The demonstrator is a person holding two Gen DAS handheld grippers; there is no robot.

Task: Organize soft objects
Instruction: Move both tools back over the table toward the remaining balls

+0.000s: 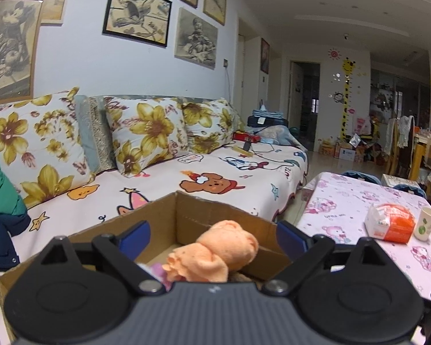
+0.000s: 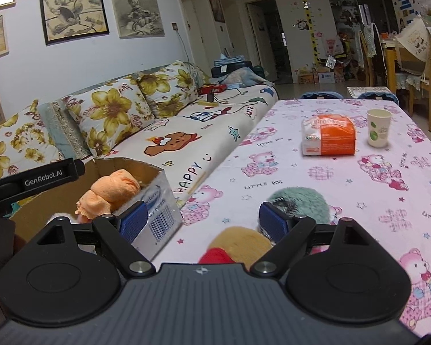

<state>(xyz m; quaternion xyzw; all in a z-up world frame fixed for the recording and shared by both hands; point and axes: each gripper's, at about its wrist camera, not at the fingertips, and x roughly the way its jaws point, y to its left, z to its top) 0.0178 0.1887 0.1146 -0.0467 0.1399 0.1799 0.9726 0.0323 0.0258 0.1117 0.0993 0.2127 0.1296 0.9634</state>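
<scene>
From the left wrist, the left hand-held gripper point(image 1: 212, 237) stands with its jaws spread wide over the cardboard box point(image 1: 186, 215), grasping nothing; the orange soft toy point(image 1: 215, 256) lies inside the box between the blue pads but apart from both, so it looks released. It sits high, close to the box's near wall, so a fingertip catching its fabric as this gripper draws away could drag it back out. The box rests at the table's edge beside the sofa point(image 1: 215, 178), and a knock could push it off. From the right wrist, the right hand-held gripper point(image 2: 204, 220) is also spread and empty, low over the pink table point(image 2: 301, 178), with its left pad just beside the box's printed side. Ahead of it lie a yellow-and-red plush point(image 2: 238, 244) and a grey-green fluffy toy point(image 2: 301, 201) partly behind the right pad. Closing here risks pinching both toys together, or nudging the box sideways. The orange packet point(image 2: 329, 136) and paper cup point(image 2: 377, 128) stand well apart, unlikely to be disturbed.
</scene>
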